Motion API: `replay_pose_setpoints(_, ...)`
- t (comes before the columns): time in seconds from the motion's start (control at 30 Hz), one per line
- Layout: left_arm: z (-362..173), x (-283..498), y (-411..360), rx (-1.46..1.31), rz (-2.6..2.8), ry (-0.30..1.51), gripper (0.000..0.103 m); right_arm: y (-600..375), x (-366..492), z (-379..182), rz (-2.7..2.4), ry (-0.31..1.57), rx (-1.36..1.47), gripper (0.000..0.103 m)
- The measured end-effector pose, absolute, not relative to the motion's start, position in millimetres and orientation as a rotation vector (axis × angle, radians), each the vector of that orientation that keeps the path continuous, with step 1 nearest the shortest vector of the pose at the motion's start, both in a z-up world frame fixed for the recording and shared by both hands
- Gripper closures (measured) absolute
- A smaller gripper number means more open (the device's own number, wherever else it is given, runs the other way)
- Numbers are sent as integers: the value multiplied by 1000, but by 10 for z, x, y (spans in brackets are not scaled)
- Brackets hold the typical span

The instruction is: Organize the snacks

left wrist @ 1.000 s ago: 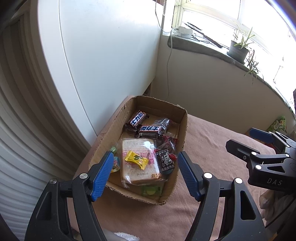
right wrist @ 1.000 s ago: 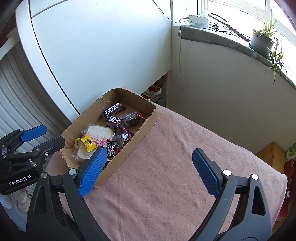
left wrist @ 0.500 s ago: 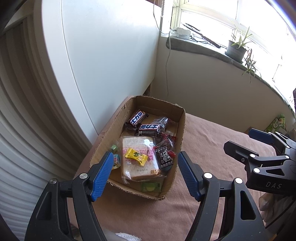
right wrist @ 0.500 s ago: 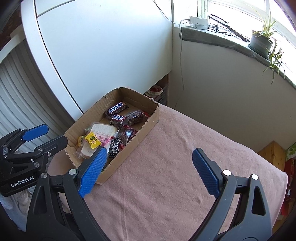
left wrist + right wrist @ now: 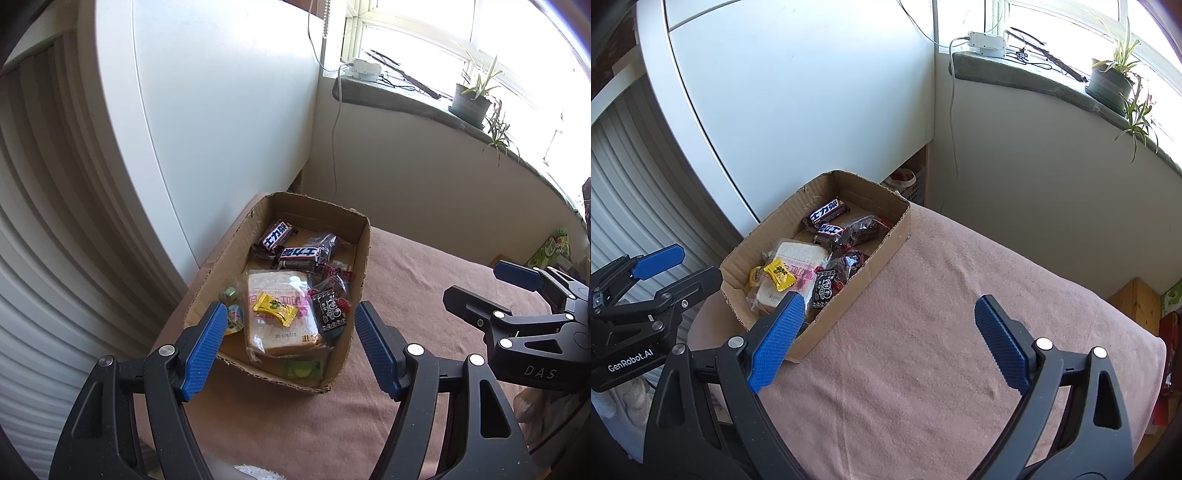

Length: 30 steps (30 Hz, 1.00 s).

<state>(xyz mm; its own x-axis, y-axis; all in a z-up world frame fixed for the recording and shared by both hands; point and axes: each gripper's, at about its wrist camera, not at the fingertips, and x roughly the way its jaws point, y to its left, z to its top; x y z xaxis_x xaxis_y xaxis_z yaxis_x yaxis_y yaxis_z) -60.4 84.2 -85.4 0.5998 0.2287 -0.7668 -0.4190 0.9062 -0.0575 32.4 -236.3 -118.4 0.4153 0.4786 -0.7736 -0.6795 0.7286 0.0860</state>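
An open cardboard box [image 5: 364, 254] [image 5: 886, 236] sits at the left end of a table under a pink cloth [image 5: 942, 332]. Inside lie wrapped sliced bread [image 5: 280, 314] [image 5: 798, 258], a yellow candy [image 5: 275, 308] [image 5: 779, 275], two dark chocolate bars [image 5: 275, 234] [image 5: 827, 212], a black packet [image 5: 330, 308] and dark red wrapped sweets [image 5: 866, 229]. My left gripper [image 5: 290, 347] hovers open over the box's near end, nothing between its fingers. My right gripper [image 5: 886, 332] is open above the cloth, just right of the box, holding nothing.
A white cabinet [image 5: 794, 92] stands behind the box, ribbed shutters [image 5: 44, 221] to the left. A window sill with a potted plant [image 5: 1112, 79] and a white power strip [image 5: 988, 40] runs along the back. A wooden stand [image 5: 1134, 302] sits past the table's right end.
Both views have drawn back slightly from the box, which now sits a bit higher and smaller in each frame. Both grippers stay open; the snacks have not moved.
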Motion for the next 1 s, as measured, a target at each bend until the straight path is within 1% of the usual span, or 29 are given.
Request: replay_pose_setpoints(1.0,-876,-644,838,-243,374,852,31,-2378,250,-1245,734,897,-257,8)
